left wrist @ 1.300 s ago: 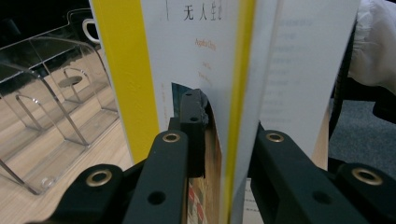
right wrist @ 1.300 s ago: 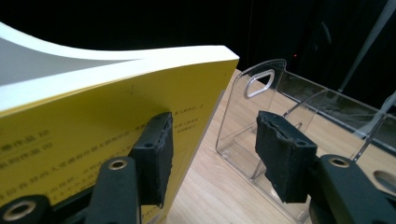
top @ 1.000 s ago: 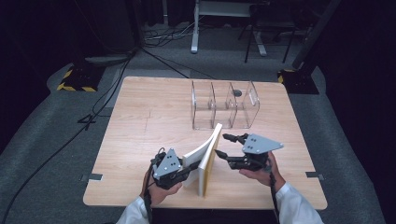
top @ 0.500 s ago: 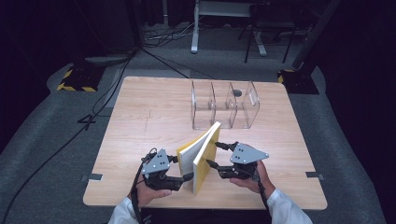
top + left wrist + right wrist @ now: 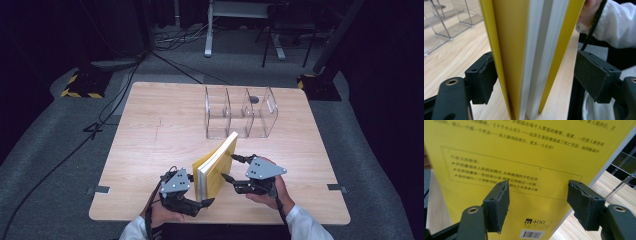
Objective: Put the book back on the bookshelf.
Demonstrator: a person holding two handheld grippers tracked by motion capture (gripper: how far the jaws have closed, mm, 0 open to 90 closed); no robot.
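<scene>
Standing on its lower edge: a thick yellow-covered paperback book (image 5: 216, 167) with white page edges, leaning slightly, its long axis running away from the person toward a clear plastic three-bay rack (image 5: 241, 112).

Book's place: near side of the rack, well short of it, on the pale wooden table (image 5: 150, 130); the far top corner is pointing at the rack's middle bay.

Left gripper (image 5: 196, 204): sitting at the book's near end, its jaws straddling the spine end. In the left gripper view the book (image 5: 529, 57) is standing between the two black pads (image 5: 486, 75); one pad is just touching or barely off the yellow cover, the other is standing clear of the opposite cover. The jaws have just been opening, with the book between them, so it is not being pinched.

Right gripper (image 5: 231, 167): hanging just beside the book's right-hand cover, jaws spread and pointing at that face. In the right gripper view the back cover (image 5: 524, 165), printed with black text and a barcode, is facing the parted pads (image 5: 500, 202); nothing is being gripped.

Nearer hand: the left is at the book's end, the right is at its broad side.

Key relation: the book is lying directly ahead of the right jaws, broadside on, while its length is lining up with the rack beyond.

Judgement: the book is balancing almost unheld; whichever gripper closes next is likely needing to catch it before it tips.
</scene>
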